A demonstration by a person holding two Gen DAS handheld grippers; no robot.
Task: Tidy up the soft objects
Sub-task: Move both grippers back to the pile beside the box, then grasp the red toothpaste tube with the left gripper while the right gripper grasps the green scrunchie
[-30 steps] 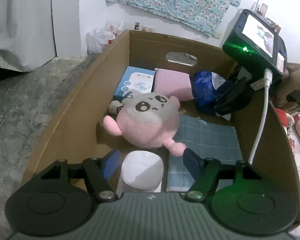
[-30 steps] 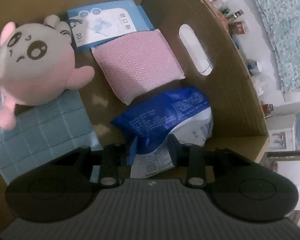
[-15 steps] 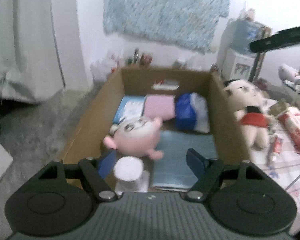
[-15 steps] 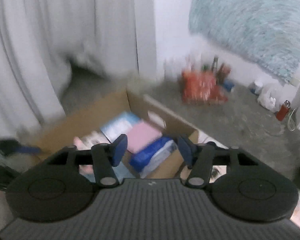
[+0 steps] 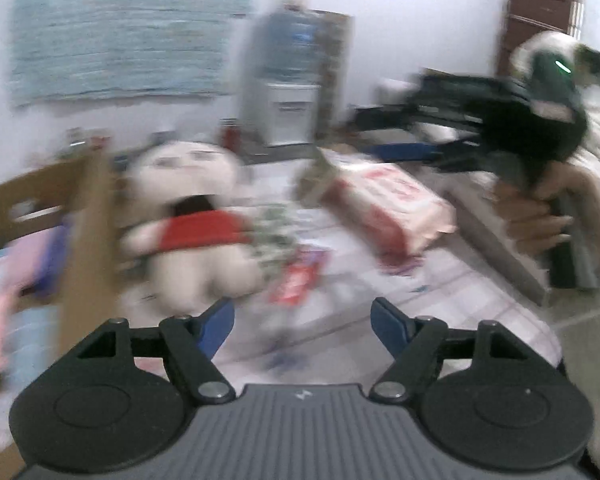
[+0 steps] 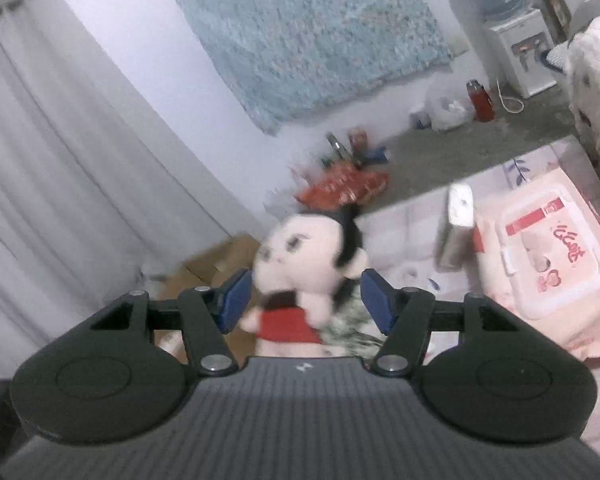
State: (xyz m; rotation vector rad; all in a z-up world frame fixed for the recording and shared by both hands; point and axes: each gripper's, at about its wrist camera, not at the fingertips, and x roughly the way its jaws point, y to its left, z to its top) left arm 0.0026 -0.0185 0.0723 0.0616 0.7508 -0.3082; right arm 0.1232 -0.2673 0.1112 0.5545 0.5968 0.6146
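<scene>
Both tongs, left (image 5: 302,322) and right (image 6: 304,300), gape empty. Your doll (image 6: 300,264) sits beside the box (image 5: 88,216); it looks light and squashy, so pinch its torso.

Surface: pale checked sheet (image 5: 480,304) | on it: cream doll in red top (image 6: 300,256), pink wipes pack (image 6: 548,256), small red packet (image 5: 296,284) | cardboard box (image 5: 88,216) stood beside the doll

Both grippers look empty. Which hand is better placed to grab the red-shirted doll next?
Likely right: the doll sits framed between the right gripper's open jaws. The left gripper points past it.
</scene>
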